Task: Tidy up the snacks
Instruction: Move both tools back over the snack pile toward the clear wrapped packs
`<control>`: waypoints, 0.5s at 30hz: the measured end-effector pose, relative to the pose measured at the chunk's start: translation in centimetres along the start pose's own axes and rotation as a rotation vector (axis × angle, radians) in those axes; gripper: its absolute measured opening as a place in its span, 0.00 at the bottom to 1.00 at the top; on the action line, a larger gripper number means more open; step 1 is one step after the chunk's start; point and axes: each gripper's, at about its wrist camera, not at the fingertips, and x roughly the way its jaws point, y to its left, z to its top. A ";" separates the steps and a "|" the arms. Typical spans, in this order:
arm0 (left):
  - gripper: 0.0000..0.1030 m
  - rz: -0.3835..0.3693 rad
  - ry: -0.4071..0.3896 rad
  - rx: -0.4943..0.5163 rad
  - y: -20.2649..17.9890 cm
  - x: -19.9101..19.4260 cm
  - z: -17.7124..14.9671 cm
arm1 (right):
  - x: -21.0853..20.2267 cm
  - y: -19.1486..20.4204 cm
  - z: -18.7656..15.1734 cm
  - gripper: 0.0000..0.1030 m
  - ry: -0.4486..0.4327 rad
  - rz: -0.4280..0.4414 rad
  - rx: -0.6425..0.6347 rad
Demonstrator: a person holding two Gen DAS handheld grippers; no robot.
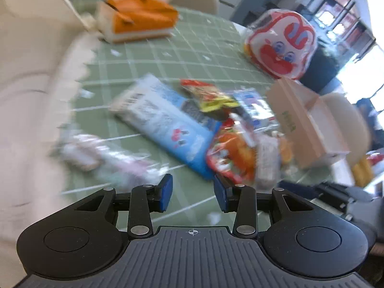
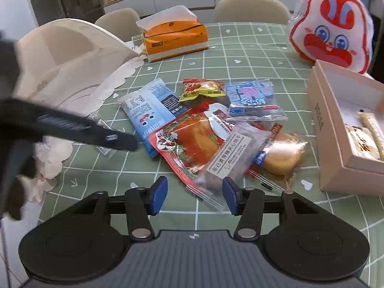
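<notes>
Several snack packs lie in a heap on the green checked tablecloth (image 2: 216, 55): a blue pack (image 2: 148, 112), a red pack (image 2: 189, 141), a clear biscuit pack (image 2: 228, 158) and a wrapped round bun (image 2: 283, 160). My right gripper (image 2: 195, 196) is open just in front of the heap, and the clear pack's near end lies between its pads untouched. An open pink box (image 2: 336, 144) at the right holds a few snacks. In the blurred left wrist view my left gripper (image 1: 193, 193) is open over bare cloth, near the red pack (image 1: 230, 153) and a pale clear pack (image 1: 96, 153).
An orange tissue box (image 2: 175, 40) stands at the back. A rabbit-face bag (image 2: 333, 28) sits at the back right. A cream container (image 2: 67, 55) on a lace mat fills the left side. Chairs stand behind the table. A small red-yellow pack (image 2: 204, 88) and a blue-pink pack (image 2: 252, 96) lie behind the heap.
</notes>
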 end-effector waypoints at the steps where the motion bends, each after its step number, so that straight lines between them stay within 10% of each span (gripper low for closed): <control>1: 0.41 0.052 -0.016 -0.010 0.1 -0.7 -0.5 | -0.1 0.2 -0.3 0.52 -0.010 -0.003 -0.005; 5: 0.41 0.223 0.025 -0.111 0.9 -1.7 -1.5 | 0.2 1.9 0.2 0.52 -0.048 0.076 -0.103; 15: 0.38 0.306 0.041 -0.164 2.6 -4.6 -2.9 | 7.1 9.6 4.0 0.50 -0.067 0.254 -0.382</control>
